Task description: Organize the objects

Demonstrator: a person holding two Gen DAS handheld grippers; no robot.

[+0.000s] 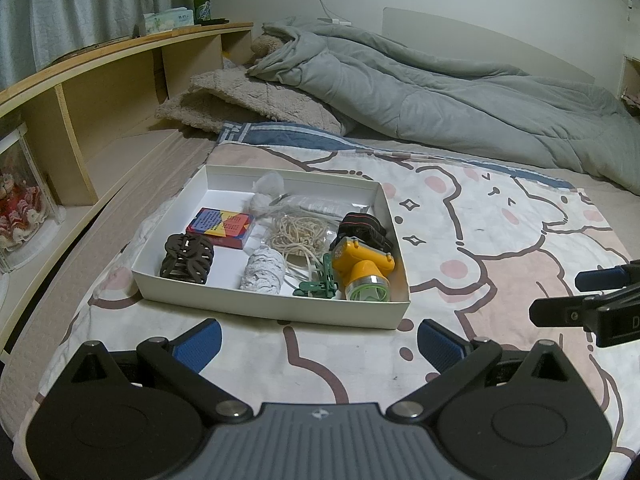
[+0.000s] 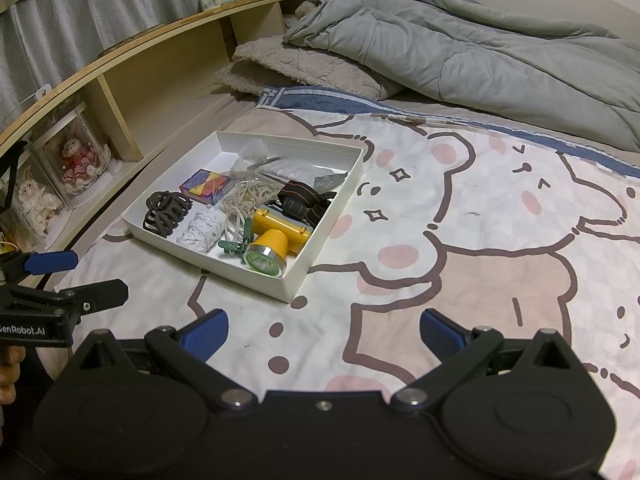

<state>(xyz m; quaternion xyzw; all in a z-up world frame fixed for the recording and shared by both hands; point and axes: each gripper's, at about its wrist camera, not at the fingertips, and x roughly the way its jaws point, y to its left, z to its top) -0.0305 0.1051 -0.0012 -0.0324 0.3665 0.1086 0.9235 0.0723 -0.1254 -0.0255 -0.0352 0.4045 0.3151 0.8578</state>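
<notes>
White box (image 1: 192, 284) sits on the bear-print blanket (image 1: 480, 232) on the bed, full: brown hair claw (image 1: 187, 258) at its near-left corner, colourful card box (image 1: 221, 227) behind that, white crumpled bundle (image 1: 264, 270) centre front, cord coil (image 1: 296, 232) in the middle, green clips (image 1: 320, 286) just beside a yellow headlamp (image 1: 362, 270) at the near-right corner, its black strap (image 1: 362, 228) behind.

Left tongs (image 1: 318, 338): spread wide, holding nothing, touching nothing. Box at 12 o'clock, near, not touching.

Right tongs (image 2: 324, 332): also spread wide and empty. Box at 11 o'clock, its near corner close ahead. In the left wrist view the right tongs enter at 3 o'clock; in the right wrist view the left tongs enter at 9 o'clock.

Room: open blanket from 12 to 4 o'clock of the box. Wooden shelf (image 1: 100, 92) flanks at 9–10 o'clock. Grey duvet (image 1: 420, 92) and beige pillow (image 1: 240, 100) lie at 12–1, well apart.
</notes>
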